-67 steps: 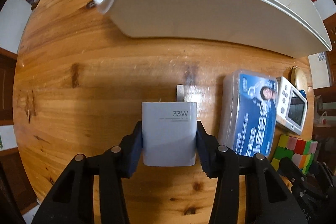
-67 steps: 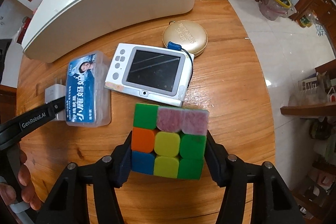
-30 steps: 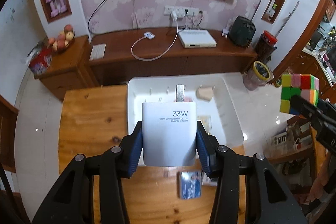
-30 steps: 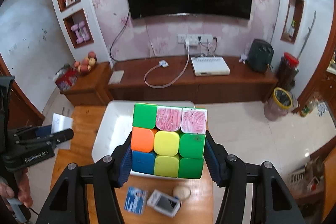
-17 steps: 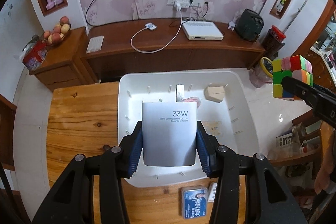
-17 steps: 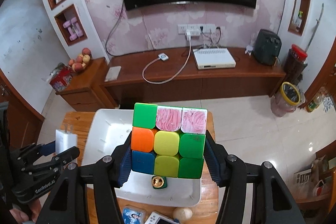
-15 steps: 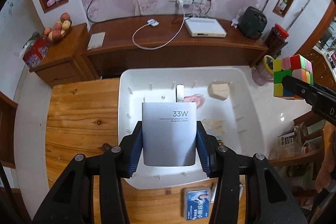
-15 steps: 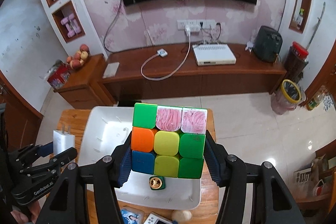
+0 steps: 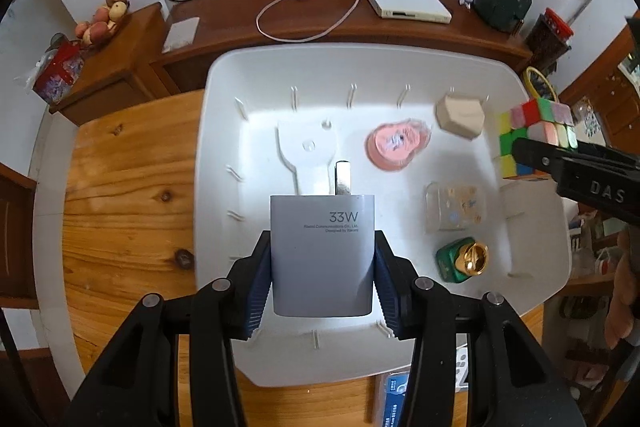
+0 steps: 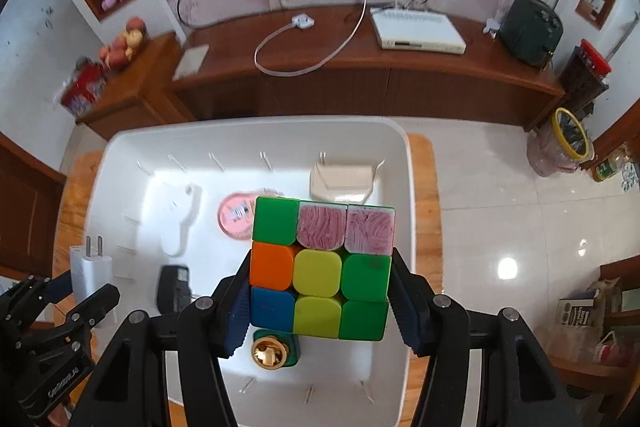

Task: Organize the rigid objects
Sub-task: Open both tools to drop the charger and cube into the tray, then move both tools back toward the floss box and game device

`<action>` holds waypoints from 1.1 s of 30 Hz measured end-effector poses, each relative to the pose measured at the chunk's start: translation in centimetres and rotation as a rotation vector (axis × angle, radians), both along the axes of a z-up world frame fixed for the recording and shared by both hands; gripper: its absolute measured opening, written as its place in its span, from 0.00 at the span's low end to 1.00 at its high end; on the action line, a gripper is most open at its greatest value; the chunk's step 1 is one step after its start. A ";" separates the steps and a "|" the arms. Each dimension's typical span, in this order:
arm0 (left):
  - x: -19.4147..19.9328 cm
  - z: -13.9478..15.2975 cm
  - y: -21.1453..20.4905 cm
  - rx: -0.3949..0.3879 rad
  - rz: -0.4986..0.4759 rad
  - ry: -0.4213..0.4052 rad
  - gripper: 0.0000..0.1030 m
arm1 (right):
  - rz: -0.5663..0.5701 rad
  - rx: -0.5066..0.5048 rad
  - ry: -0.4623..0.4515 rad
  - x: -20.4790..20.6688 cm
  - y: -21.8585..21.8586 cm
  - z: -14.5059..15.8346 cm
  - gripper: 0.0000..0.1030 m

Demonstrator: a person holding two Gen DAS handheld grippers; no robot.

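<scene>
Hanging above the white plastic bin (image 9: 224, 115) on the round wooden surface (image 9: 128, 195), both tongs carry loads. The left tongs (image 9: 323, 281) are clamped on a white 33W wall charger (image 9: 322, 259), prongs pointing away, over the bin's middle. The right tongs (image 10: 319, 301) are clamped on a multicoloured puzzle cube (image 10: 322, 267) over the bin's right side. Lying inside the bin are a pink round tape dispenser (image 9: 396, 147), a beige block (image 9: 460, 115) and a green bottle with a gold cap (image 9: 464, 261).
</scene>
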State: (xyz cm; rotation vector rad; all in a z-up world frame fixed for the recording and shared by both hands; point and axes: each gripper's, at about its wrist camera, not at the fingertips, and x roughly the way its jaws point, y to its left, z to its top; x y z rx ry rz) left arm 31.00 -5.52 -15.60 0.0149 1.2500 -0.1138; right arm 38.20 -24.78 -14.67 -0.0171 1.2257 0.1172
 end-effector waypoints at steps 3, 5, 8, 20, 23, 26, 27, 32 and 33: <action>0.1 -1.0 -0.3 0.014 -0.011 0.016 0.48 | 0.012 -0.010 0.026 0.2 0.3 -1.2 0.58; 0.3 -1.6 -0.5 0.020 -0.016 0.026 0.48 | 0.018 -0.015 0.040 0.4 0.5 -1.8 0.58; 0.4 -2.2 -0.5 0.029 -0.017 0.036 0.48 | 0.025 -0.019 0.061 0.8 0.8 -2.6 0.58; 0.6 -3.1 0.5 -0.004 0.028 0.083 0.49 | 0.030 -0.014 0.078 1.8 1.3 -3.9 0.63; 0.2 -2.3 0.8 -0.041 0.044 0.064 0.77 | 0.024 0.021 0.075 1.7 1.1 -3.4 0.64; -0.3 -0.5 0.9 -0.080 0.042 0.015 0.83 | 0.022 0.035 0.068 1.2 0.9 -3.0 0.64; -0.4 0.1 0.9 -0.086 0.039 0.010 0.83 | 0.021 0.039 0.065 0.9 0.8 -2.9 0.64; -1.0 2.0 1.0 -0.106 0.044 -0.013 0.83 | 0.010 0.069 0.055 -0.5 0.4 -2.0 0.64; -1.1 2.2 0.9 -0.109 0.044 -0.019 0.83 | 0.008 0.075 0.051 -0.9 0.4 -1.8 0.64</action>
